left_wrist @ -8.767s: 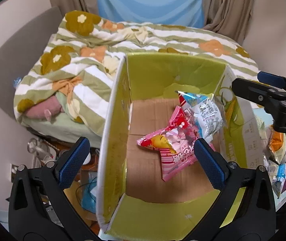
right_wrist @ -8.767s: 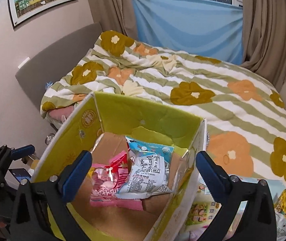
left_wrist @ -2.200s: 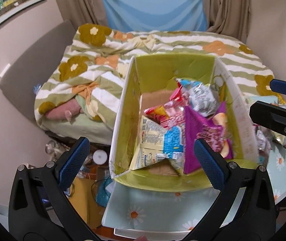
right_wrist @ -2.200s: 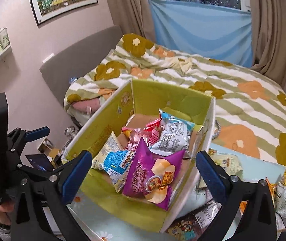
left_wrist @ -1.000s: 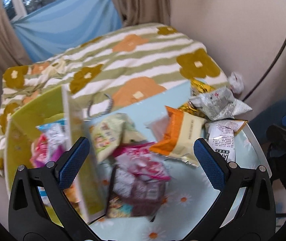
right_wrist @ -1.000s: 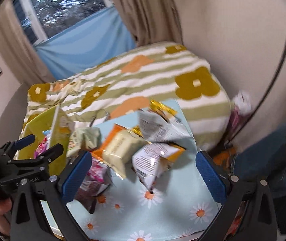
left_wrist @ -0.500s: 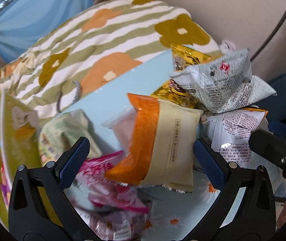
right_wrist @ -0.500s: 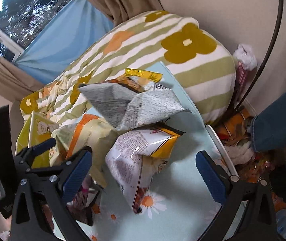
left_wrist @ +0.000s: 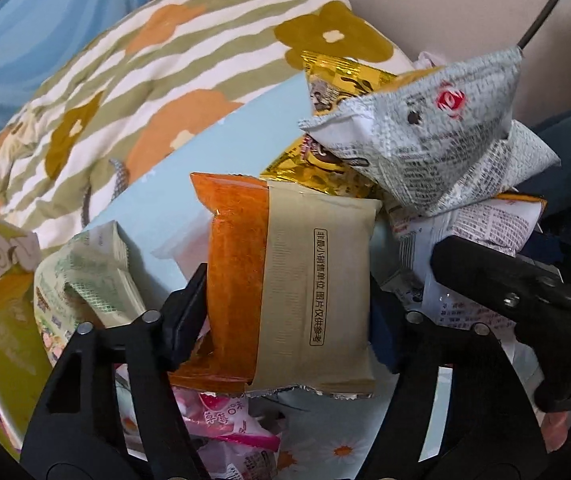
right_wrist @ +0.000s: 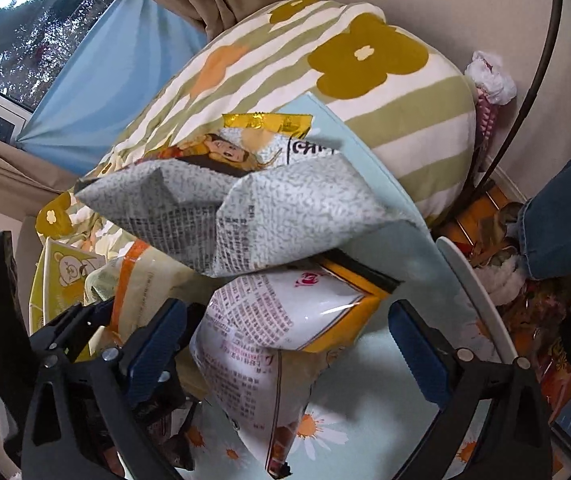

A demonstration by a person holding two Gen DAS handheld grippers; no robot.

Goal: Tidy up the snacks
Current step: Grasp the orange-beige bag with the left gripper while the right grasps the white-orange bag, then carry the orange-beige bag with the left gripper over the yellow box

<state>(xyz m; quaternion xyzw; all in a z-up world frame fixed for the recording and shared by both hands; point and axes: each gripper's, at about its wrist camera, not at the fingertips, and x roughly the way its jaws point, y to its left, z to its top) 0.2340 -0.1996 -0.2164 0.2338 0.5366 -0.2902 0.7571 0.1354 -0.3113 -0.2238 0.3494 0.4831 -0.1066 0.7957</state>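
Orange-beige snack packet [left_wrist: 285, 284] seemingly clamped by left tool [left_wrist: 285, 312], grey bag [left_wrist: 437, 136] behind

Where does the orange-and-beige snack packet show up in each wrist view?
Left wrist: orange-and-beige packet centre frame, between the left gripper jaws.
Right wrist: the same packet at left edge, mostly hidden.
Shared landmark: grey printed bag, upper right in the left view, centre in the right.

Left gripper [left_wrist: 289, 304] low over the table, its two fingers pressing both sides of an orange-and-beige snack packet [left_wrist: 297, 292]. Right gripper [right_wrist: 285, 340] just beside it, fingers spread wide, gripping nothing.
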